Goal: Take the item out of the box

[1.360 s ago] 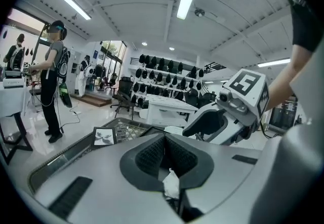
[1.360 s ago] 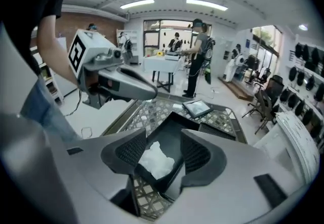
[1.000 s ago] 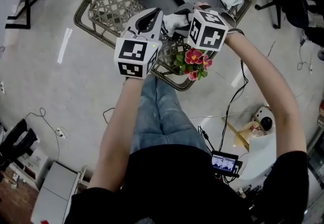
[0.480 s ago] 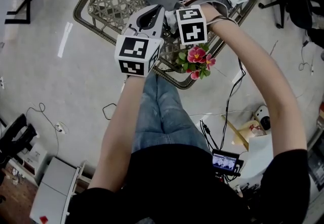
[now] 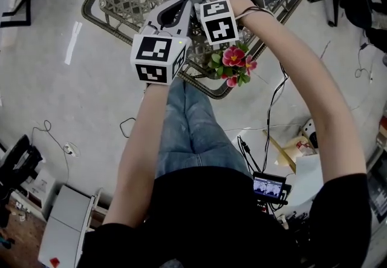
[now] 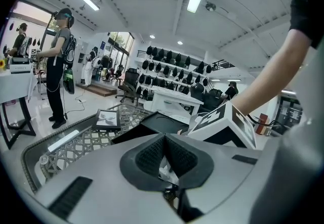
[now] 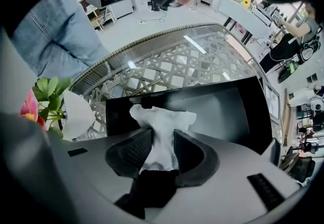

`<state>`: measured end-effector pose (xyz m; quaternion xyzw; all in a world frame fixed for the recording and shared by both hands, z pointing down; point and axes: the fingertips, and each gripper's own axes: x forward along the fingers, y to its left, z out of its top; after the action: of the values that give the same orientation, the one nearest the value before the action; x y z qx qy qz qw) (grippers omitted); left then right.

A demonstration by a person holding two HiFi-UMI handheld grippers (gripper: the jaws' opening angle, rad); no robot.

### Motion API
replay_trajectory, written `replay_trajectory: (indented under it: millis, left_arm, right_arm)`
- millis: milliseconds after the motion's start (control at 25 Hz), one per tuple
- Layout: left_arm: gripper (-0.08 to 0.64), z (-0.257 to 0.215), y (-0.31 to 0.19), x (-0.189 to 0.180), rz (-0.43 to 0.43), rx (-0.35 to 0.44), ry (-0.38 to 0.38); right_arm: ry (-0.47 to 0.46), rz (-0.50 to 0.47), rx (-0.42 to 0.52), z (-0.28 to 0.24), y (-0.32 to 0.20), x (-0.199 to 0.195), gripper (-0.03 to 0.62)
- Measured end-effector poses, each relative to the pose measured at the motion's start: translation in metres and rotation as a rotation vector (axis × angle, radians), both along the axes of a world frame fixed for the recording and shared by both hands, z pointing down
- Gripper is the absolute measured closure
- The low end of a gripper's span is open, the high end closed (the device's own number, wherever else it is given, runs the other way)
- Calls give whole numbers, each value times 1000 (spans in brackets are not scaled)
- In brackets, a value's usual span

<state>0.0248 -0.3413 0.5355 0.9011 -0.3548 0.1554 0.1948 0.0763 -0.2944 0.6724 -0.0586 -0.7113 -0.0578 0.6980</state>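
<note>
Knees: the seated person's jeans (image 5: pixel 193 127) are nearest, tucked against the table's edge.
Flowers: a small pot of pink blooms (image 5: pixel 233 64) with green leaves sits at the near rim, just beside the right hand.
Left gripper: the left gripper (image 6: pixel 164 139) is held slanting down beside the other. Its ribbed dark pads are pressed together at the tips. A scrap of white shows low in the gap behind them; I cannot tell what it is.
Right gripper: the right gripper (image 7: pixel 162 134) points straight down into the box. Its jaws have just been closing and now pinch the white item at its waist.
Item: the white item (image 7: pixel 162 114) is soft and crumpled, like cloth or paper. It is still inside the box, directly under the right gripper. Its length runs up along the jaws, and its wider end flares beyond the tips.
Nearer hand: the right one, by my reading, so the lift looks like a straight pull upward.
Box: the black box (image 7: pixel 228 112) is matte, shallow and flat-walled.
Table: the table (image 5: pixel 100 16) has a woven lattice top with a thick wicker rim, and a framed picture (image 6: pixel 108 118) lies at its far end.
</note>
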Motion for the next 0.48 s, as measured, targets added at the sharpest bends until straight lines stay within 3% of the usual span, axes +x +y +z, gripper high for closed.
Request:
replay_trajectory:
  millis: [480]
  left_arm:
    - [540, -4, 3, -4, 12, 1, 4]
  right_arm:
    - [23, -44, 25, -2, 4, -1, 546]
